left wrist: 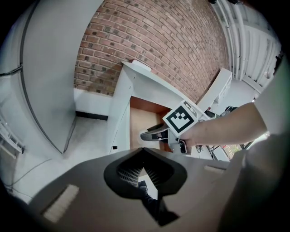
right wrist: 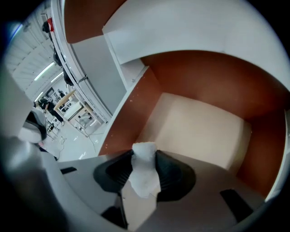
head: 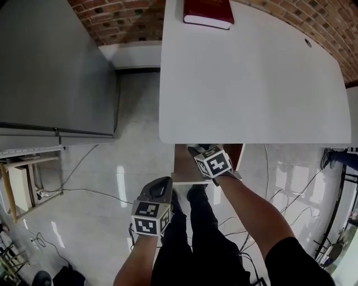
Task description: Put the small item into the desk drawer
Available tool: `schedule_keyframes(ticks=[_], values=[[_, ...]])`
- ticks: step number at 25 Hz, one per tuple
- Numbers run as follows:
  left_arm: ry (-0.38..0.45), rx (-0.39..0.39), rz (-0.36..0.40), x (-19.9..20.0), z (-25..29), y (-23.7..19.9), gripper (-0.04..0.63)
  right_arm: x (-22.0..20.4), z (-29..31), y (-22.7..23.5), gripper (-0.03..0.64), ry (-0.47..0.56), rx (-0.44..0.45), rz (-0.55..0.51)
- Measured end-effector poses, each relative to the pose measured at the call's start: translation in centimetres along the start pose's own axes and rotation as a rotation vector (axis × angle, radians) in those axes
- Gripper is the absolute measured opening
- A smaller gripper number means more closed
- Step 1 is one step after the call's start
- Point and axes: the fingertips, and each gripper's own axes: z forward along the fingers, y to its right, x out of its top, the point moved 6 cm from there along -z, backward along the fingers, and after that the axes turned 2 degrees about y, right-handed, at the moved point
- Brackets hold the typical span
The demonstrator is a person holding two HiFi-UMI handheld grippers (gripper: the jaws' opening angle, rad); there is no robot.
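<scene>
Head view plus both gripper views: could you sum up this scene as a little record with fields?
Right gripper: jaws shut on small white lump, above the open drawer
Left gripper: jaws together, nothing between them
Drawer: pulled out under the desk, its visible floor bare
Desk: white top, red book at far edge

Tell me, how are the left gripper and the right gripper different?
The right gripper pinches a white lump; the left gripper holds nothing, its jaws together. The right gripper points into the open drawer; the left gripper is outside it. Both carry a black-and-white marker cube.
</scene>
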Motion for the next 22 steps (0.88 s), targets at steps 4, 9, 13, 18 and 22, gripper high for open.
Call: schedule_keyframes(ticks=[4,9,13,18,22], values=[[0.003,0.009,-0.02,-0.2,0.2,-0.4,0.009,-0.6,1.0,1.0,0.143,-0.03,-0.051,-0.048],[-0.007,0.019,-0.04,-1.3,-0.3,-0.8,0.009,-1.3,2.3,1.0,0.146,-0.043,-0.062,-0.091],[-0.019,0.032,-0.063,-2.1,-0.8,-0.9,0.009,-1.7,3.0,1.1,0.156,-0.07,-0.065,-0.088],[-0.011,0.029,-0.096,-1.6,-1.9,-0.1,0.009,-1.8,1.3,0.7,0.173,-0.069,-0.04,-0.025],[0.016,0.019,-0.07,1.1,-3.9,0.9,0.009,-1.9,-1.7,-0.3,0.173,-0.065,-0.042,0.001]])
